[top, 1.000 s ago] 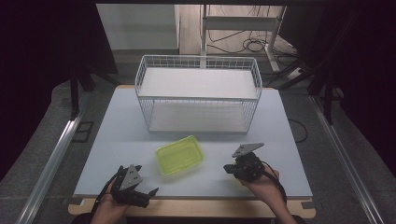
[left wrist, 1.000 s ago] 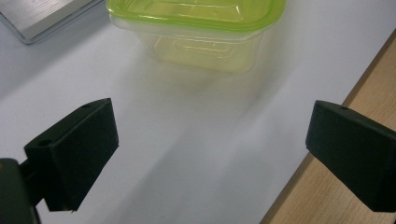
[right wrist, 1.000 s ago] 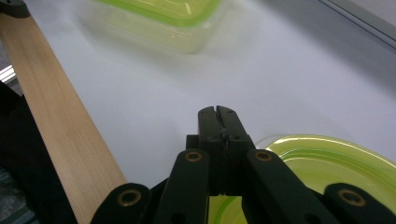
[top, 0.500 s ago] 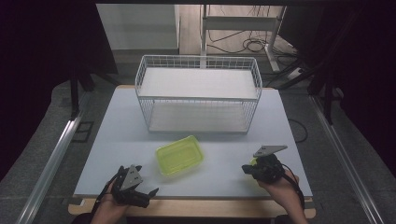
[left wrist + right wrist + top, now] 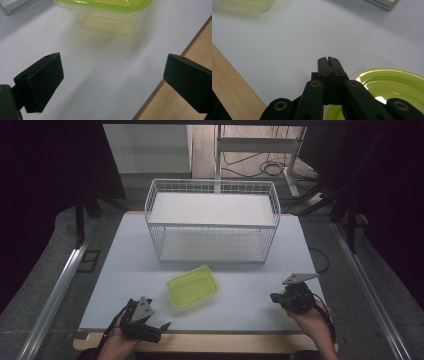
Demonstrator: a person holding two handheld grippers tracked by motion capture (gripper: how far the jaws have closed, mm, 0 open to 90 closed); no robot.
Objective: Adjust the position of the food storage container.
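beside right gripper (image 5: 328, 59), green lid (image 5: 387, 82)

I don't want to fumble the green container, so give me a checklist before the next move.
1. Left gripper open: ok.
2. Right gripper open: not ok, shut on nothing.
3. Container upright, lid on: ok.
4. Table between left gripper and container free: ok.
5. Wire basket upright: ok.
6. Green round thing under right gripper identified: cannot tell.

Left gripper (image 5: 145, 325) down at the near-left edge, jaws spread wide, nothing between them – right gripper (image 5: 295, 297) at near right, jaws pressed together, hand (image 5: 312, 320) wrapped behind.
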